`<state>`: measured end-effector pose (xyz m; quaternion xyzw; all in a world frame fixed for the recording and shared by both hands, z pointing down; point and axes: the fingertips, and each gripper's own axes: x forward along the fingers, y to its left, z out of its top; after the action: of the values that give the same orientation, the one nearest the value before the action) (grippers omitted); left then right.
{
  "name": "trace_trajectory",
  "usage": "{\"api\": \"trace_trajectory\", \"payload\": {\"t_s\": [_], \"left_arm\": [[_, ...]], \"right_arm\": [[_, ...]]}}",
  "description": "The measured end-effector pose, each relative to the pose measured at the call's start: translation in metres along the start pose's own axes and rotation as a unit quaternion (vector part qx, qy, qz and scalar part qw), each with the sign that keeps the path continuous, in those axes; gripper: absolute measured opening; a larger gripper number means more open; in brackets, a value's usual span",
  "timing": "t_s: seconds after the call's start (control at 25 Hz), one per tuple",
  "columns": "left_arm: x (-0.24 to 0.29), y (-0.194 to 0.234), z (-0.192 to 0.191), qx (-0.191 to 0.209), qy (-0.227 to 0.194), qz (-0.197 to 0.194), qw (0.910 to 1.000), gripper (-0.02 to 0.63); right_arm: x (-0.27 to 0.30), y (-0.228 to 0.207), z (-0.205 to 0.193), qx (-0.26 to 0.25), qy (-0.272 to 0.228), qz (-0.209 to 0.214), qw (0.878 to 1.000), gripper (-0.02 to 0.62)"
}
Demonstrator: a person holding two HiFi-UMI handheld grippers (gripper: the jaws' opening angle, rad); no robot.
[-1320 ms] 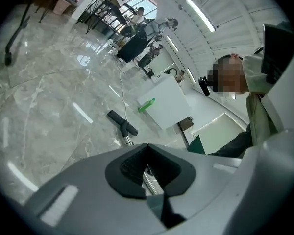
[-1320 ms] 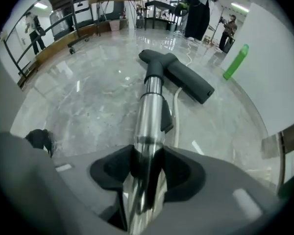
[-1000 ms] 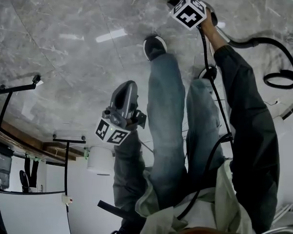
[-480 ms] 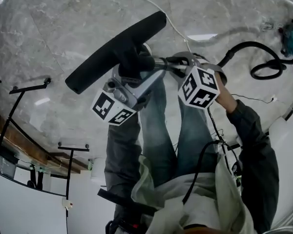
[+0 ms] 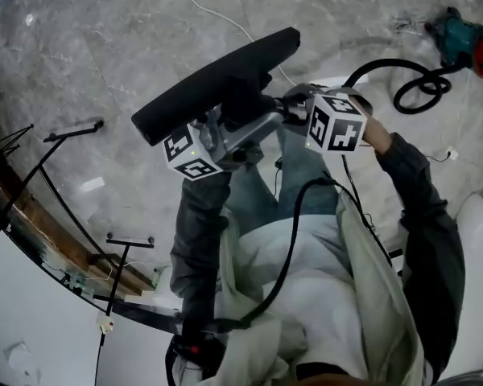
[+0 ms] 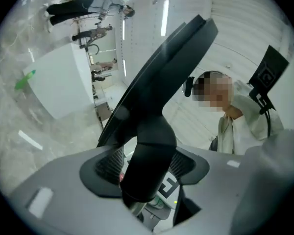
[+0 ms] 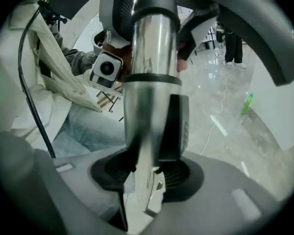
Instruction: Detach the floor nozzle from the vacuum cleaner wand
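Left tongs [image 6: 146, 169], their jaws just spread wide, pinch the black neck of the nozzle [image 6: 159, 82]. Right tongs [image 7: 148, 176] pinch the metal wand [image 7: 154, 58]. The nozzle sits on the wand's end, its long head held in the air above the marble floor [image 5: 88, 47], over the person's legs

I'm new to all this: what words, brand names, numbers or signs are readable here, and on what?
None readable.
The white marker cubes, left and right, carry black square patterns, not letters.
Any label on the teal power tool is too small to read.
The black floor nozzle shows no print.
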<state>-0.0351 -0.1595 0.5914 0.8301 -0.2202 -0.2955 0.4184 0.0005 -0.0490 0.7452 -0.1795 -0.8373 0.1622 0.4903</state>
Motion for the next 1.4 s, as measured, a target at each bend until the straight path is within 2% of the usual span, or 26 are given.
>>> {"api": "trace_trajectory", "payload": {"t_s": [0.04,0.08,0.12,0.2,0.24,0.28,0.32,0.4,0.44,0.48,0.56,0.64,0.76,0.8,0.84,0.92,1.0,1.04,1.08,1.12,1.16,1.28,1.32,1.4], "left_arm": [[0.017,-0.02,-0.003,0.023,0.017,-0.009,0.9995,0.262],[0.034,-0.041,-0.009,0.067,0.043,-0.01,0.9968,0.251],[0.048,-0.064,-0.018,0.125,0.075,-0.005,0.9893,0.223],[0.069,-0.112,-0.04,0.235,0.134,0.013,0.9626,0.155],[0.075,-0.132,-0.047,0.26,0.151,0.023,0.9534,0.15],[0.08,-0.148,-0.054,0.26,0.159,0.029,0.9518,0.152],[0.083,-0.161,-0.06,0.24,0.164,0.03,0.9564,0.155],[0.088,-0.187,-0.069,0.174,0.167,0.015,0.9704,0.199],[0.088,-0.2,-0.069,0.154,0.171,0.002,0.9732,0.211],[0.087,-0.212,-0.068,0.154,0.177,-0.011,0.972,0.212],[0.082,-0.232,-0.06,0.196,0.182,-0.02,0.9633,0.178],[0.076,-0.24,-0.041,0.244,0.151,0.009,0.958,0.141],[0.064,-0.245,-0.014,0.263,0.093,0.061,0.9584,0.127],[0.06,-0.248,-0.005,0.262,0.08,0.07,0.9591,0.127],[0.058,-0.254,0.006,0.261,0.065,0.075,0.9602,0.127],[0.057,-0.273,0.028,0.258,0.039,0.062,0.9635,0.13],[0.059,-0.296,0.043,0.26,0.032,0.025,0.9647,0.132],[0.059,-0.307,0.048,0.265,0.038,0.004,0.9635,0.138],[0.059,-0.314,0.053,0.271,0.048,-0.018,0.9612,0.14],[0.057,-0.32,0.057,0.276,0.06,-0.038,0.9586,0.143],[0.056,-0.324,0.061,0.276,0.072,-0.056,0.957,0.146],[0.05,-0.327,0.07,0.237,0.088,-0.1,0.9624,0.152],[0.05,-0.326,0.072,0.215,0.088,-0.112,0.9662,0.146],[0.051,-0.325,0.074,0.18,0.081,-0.137,0.9707,0.144]], "right_arm": [[-0.018,0.011,-0.001,-0.006,-0.003,-0.004,1.0,0.164],[-0.034,0.024,-0.004,-0.013,0.001,-0.009,1.0,0.164],[-0.049,0.04,-0.008,-0.022,0.011,-0.013,1.0,0.164],[-0.073,0.076,-0.016,-0.039,0.028,-0.023,0.999,0.164],[-0.082,0.09,-0.017,-0.045,0.032,-0.029,0.998,0.164],[-0.09,0.102,-0.017,-0.051,0.035,-0.032,0.998,0.164],[-0.097,0.113,-0.019,-0.056,0.041,-0.031,0.997,0.164],[-0.108,0.135,-0.02,-0.069,0.056,-0.025,0.996,0.164],[-0.113,0.144,-0.016,-0.076,0.06,-0.025,0.995,0.164],[-0.116,0.153,-0.01,-0.079,0.06,-0.026,0.995,0.164],[-0.121,0.167,0.005,-0.075,0.057,-0.033,0.995,0.164],[-0.125,0.173,0.021,-0.066,0.043,-0.05,0.996,0.164],[-0.13,0.172,0.046,-0.05,-0.029,-0.096,0.994,0.163],[-0.133,0.169,0.056,-0.037,-0.074,-0.125,0.989,0.159],[-0.139,0.165,0.065,-0.017,-0.124,-0.166,0.978,0.155],[-0.153,0.152,0.084,0.017,-0.211,-0.263,0.941,0.153],[-0.166,0.145,0.104,0.008,-0.259,-0.341,0.904,0.13],[-0.171,0.145,0.114,-0.004,-0.267,-0.36,0.894,0.123],[-0.174,0.145,0.122,-0.019,-0.269,-0.36,0.893,0.119],[-0.174,0.148,0.131,-0.034,-0.269,-0.34,0.9,0.062],[-0.172,0.154,0.138,-0.048,-0.266,-0.302,0.914,0.041],[-0.159,0.187,0.144,-0.054,-0.235,-0.131,0.962,0.04],[-0.157,0.199,0.141,-0.042,-0.224,-0.075,0.971,0.04],[-0.158,0.22,0.138,-0.014,-0.215,0.008,0.976,0.04]]}}
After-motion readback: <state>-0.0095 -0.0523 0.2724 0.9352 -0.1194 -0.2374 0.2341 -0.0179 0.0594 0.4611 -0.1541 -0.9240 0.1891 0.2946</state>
